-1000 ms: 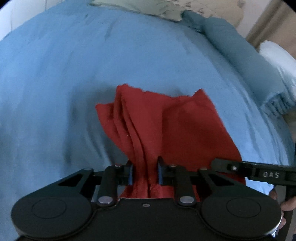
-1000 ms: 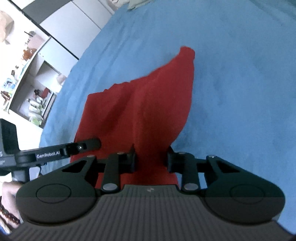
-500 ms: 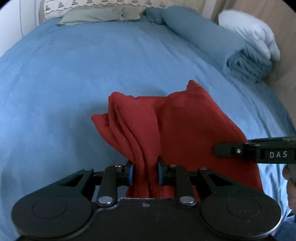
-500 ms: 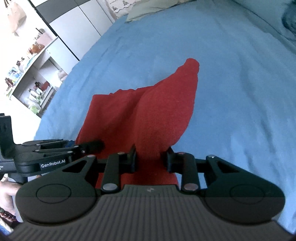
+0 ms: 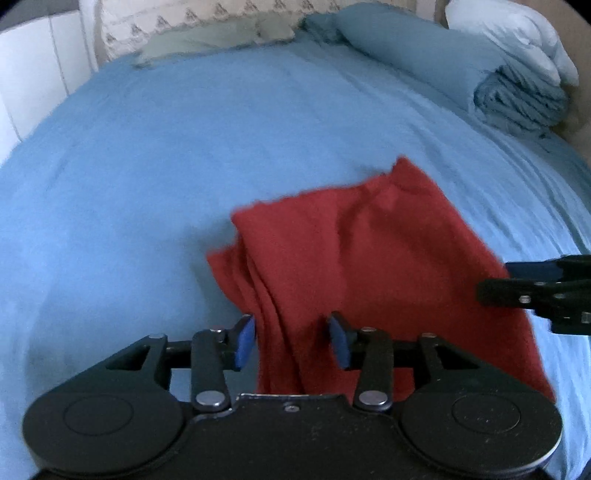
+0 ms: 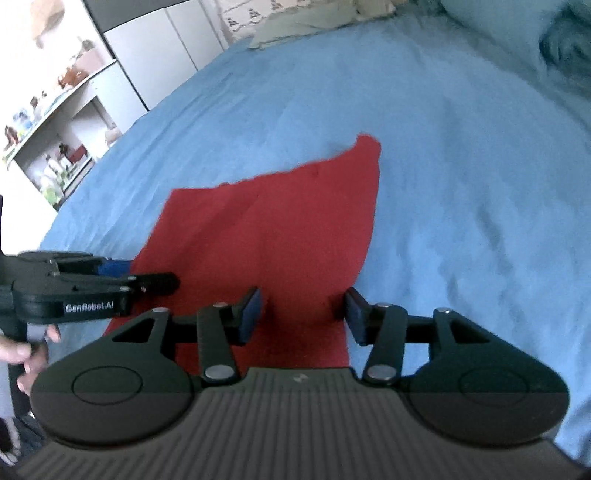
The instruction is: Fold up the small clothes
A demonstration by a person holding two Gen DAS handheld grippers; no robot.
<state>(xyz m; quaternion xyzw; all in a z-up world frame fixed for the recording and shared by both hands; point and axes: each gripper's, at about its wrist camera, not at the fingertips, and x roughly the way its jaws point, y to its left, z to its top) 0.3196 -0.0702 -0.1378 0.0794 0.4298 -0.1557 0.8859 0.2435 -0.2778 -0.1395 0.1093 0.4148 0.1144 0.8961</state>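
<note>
Red cloth lies on the blue bedsheet, folded over into a rough rectangle with one corner poking up toward the far side. Left gripper has jaws opening: a second ago they were pinched tight on a bunched ridge of the fabric, now the blue pads stand apart with clear gaps, and the bunched folds sit loose between them, not pressed. Right gripper same story: jaws opening, earlier clamped on the near edge of the cloth, now spread, with a hump of red fabric between the pads but not squeezed.

Cloth was hanging and stretched between both tools a second ago, with one corner pointing up; now it is slumped flat on the sheet and the pleats near the left tool have loosened. Both views have swung too: more of the far end of the bed shows, with the folded blue duvet and white pillow at upper right in the left wrist view, and the white shelf unit at left in the right wrist view.

Each gripper shows in the other's view, at the cloth's side edge. Person's hand grips the left tool's handle at the frame's left border.

Slight motion blur on cloth edges.
</note>
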